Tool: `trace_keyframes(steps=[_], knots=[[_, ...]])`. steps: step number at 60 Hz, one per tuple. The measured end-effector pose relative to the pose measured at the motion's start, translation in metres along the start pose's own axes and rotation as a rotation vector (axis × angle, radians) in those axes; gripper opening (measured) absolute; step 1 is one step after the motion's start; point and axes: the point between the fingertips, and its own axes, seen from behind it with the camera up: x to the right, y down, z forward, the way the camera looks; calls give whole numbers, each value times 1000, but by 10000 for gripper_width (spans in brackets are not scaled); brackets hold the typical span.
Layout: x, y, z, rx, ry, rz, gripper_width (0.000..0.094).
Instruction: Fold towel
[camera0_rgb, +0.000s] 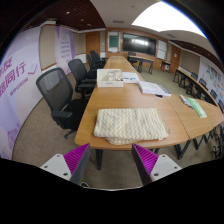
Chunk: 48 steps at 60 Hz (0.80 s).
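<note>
A long wooden worktop (175, 128), made of several tables set end to end, runs down the middle of a meeting room with a pale floor. A cream-coloured towel (130, 124) lies folded flat near the worktop's near end, just beyond the fingers and close to the front edge. The gripper (112, 162) hangs in the air short of the worktop with its fingers spread wide, the magenta pads (74, 158) facing each other and nothing between them.

Farther along the worktop lie white papers (110, 78), and a small greenish object (197, 108) rests to the right. Black office chairs (58, 95) line the left side, with open floor between them and the wall. The worktop around the towel is bare wood. A banner (20, 85) on the left wall bears large pink characters that cannot be read with certainty. A dark screen (136, 44) hangs on the far wall.
</note>
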Motion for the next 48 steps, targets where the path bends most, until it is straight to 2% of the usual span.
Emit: trace_keyframes(steps=[5, 13, 23, 28, 31, 34, 40, 43, 48], knots=[[-31, -18, 45, 23, -6, -6, 853], [-41, -42, 118, 13, 35, -27, 853], [-27, -36, 194, -65, 83, -68, 853], [-26, -27, 217, -93, 70, -67, 829], [-25, -36, 221, -69, 67, -64, 722], [-24, -36, 223, -69, 68, -87, 568], [-8, -39, 229, -61, 95, -128, 122], [-10, -40, 229, -60, 84, -125, 56], [-9, -39, 223, -75, 65, -161, 38]])
